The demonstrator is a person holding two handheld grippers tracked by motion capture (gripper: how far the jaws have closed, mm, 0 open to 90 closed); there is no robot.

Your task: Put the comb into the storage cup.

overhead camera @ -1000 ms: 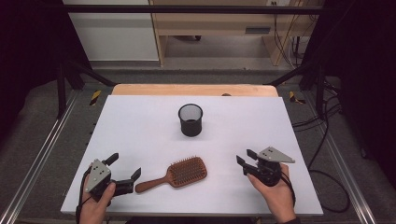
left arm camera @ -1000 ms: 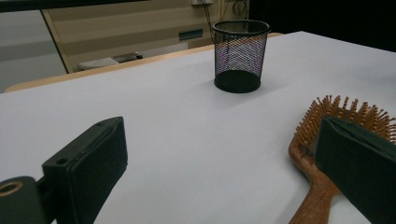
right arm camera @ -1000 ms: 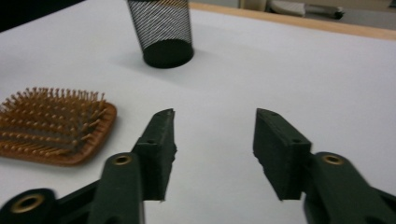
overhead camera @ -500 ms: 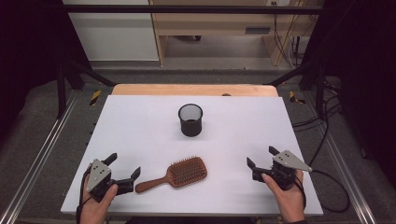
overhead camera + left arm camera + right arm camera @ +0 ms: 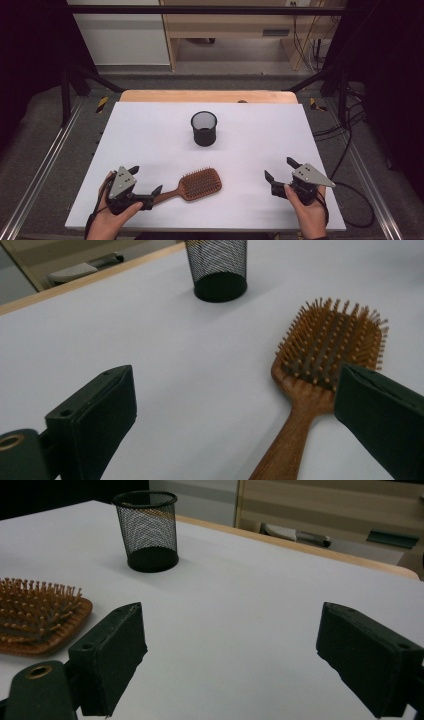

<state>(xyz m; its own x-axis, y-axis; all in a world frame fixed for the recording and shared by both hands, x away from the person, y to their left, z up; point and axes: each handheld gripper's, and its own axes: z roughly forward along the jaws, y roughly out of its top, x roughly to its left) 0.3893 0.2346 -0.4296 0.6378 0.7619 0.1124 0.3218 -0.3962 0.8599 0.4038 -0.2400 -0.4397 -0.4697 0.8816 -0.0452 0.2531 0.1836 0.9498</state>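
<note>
Fingers of left gripper (image 5: 146, 182) and right gripper (image 5: 281, 169) released, left ones at hairbrush (image 5: 320, 375) handle, nothing gripped.

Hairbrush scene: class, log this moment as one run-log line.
left gripper: open, at hairbrush handle | right gripper: open, empty | mesh cup: upright

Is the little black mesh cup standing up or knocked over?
Standing up. The black wire-mesh cup sits on its solid round base on the white table, with its open rim facing up.
</note>
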